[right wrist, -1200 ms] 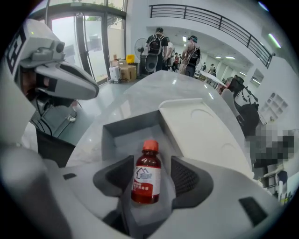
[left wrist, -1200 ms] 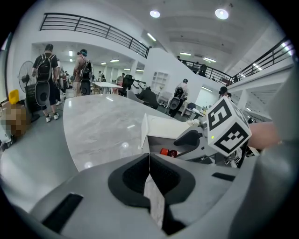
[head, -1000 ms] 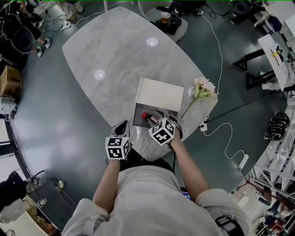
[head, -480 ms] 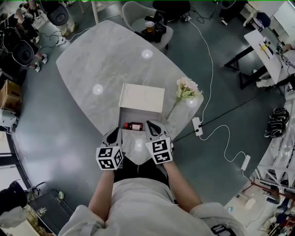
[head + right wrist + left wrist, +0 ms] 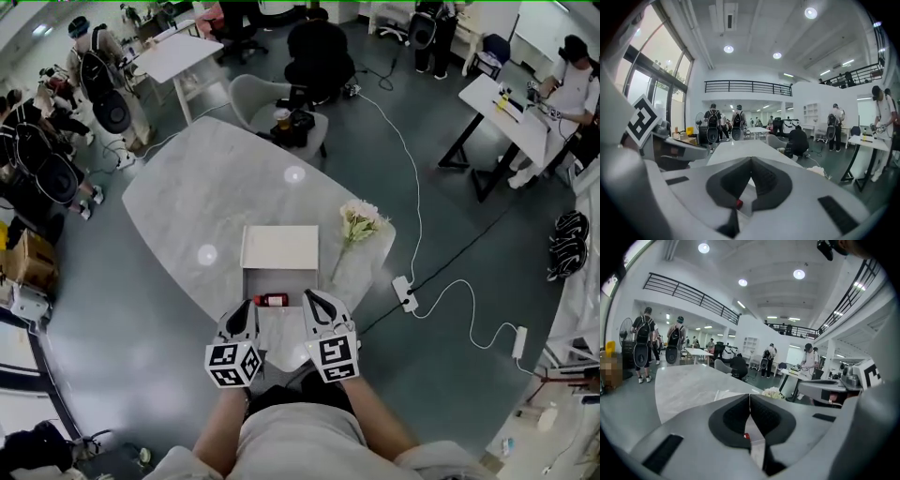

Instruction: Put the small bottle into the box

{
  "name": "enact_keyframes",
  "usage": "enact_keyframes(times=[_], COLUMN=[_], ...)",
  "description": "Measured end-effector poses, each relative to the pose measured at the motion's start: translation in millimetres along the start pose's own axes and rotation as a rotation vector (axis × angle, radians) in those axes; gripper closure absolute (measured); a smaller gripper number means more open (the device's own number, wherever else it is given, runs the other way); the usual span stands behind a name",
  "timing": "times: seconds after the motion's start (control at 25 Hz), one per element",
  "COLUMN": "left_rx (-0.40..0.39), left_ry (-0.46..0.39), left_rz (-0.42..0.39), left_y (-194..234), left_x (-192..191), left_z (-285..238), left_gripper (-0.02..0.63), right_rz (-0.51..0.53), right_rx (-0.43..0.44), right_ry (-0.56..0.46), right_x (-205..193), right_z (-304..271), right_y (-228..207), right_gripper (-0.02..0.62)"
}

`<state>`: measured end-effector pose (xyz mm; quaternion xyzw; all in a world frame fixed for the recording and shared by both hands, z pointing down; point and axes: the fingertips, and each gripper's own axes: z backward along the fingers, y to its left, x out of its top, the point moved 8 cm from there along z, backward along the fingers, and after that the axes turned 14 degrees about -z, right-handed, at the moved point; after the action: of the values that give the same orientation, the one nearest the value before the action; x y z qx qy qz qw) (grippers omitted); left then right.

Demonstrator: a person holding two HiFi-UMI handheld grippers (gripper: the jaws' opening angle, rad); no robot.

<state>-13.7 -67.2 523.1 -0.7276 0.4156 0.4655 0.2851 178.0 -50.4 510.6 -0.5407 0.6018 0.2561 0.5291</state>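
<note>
Closest to us, the left tongs [image 5: 242,314] and the right tongs [image 5: 314,305] hang side by side over the near edge of the counter [image 5: 187,197], both pointing away from us toward the box [image 5: 292,283]. Each is closed tip to tip and holds nothing. In the left gripper view the dark pads [image 5: 732,416] meet along a thin seam, and the right gripper view shows the same. We judge that they are held apart from the box, empty, because nothing is left for them to carry.

Just beyond their tips, and between them, the small bottle [image 5: 274,300] lies on its side inside the box, near its front wall, red cap to the left. It is low and flat there, so it should not roll out.

The lid [image 5: 279,249] is folded back on the far side, which leaves the compartment open from our side. To the right, beside the box but apart from it, the flowers [image 5: 359,221] lie on the counter, clear of any reach. Past the far end of the counter stands a chair [image 5: 253,98].
</note>
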Motion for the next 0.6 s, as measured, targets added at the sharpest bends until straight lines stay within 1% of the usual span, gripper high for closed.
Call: enact_keyframes(times=[0.12, 0.24, 0.4, 0.48, 0.6], left_rx=[0.017, 0.039, 0.062, 0.069, 0.064], left_ry=[-0.07, -0.136, -0.212, -0.252, -0.311], left_rz=[-0.049, -0.079, -0.134, -0.129, -0.11], left_y=[-0.6, -4.5, 0.3, 4.6, 4.6], left_x=[23.2, 42.1, 46.1, 46.8, 51.6], left_z=[21.5, 51.4, 95.2, 114.5, 138.4], left_gripper=[0.583, 0.583, 0.583, 0.583, 0.583], right_rz=[0.023, 0.011, 0.026, 0.031, 0.051], right_rx=[-0.007, -0.007, -0.042, -0.055, -0.054], right_ry=[-0.06, -0.12, -0.213, -0.257, -0.296], right_x=[18.1, 34.3, 41.9, 46.5, 53.2], right_z=[22.2, 46.2, 72.6, 87.0, 109.9], right_y=[15.2, 31.6, 61.4, 73.6, 87.7], right_gripper=[0.571, 0.571, 0.571, 0.571, 0.571])
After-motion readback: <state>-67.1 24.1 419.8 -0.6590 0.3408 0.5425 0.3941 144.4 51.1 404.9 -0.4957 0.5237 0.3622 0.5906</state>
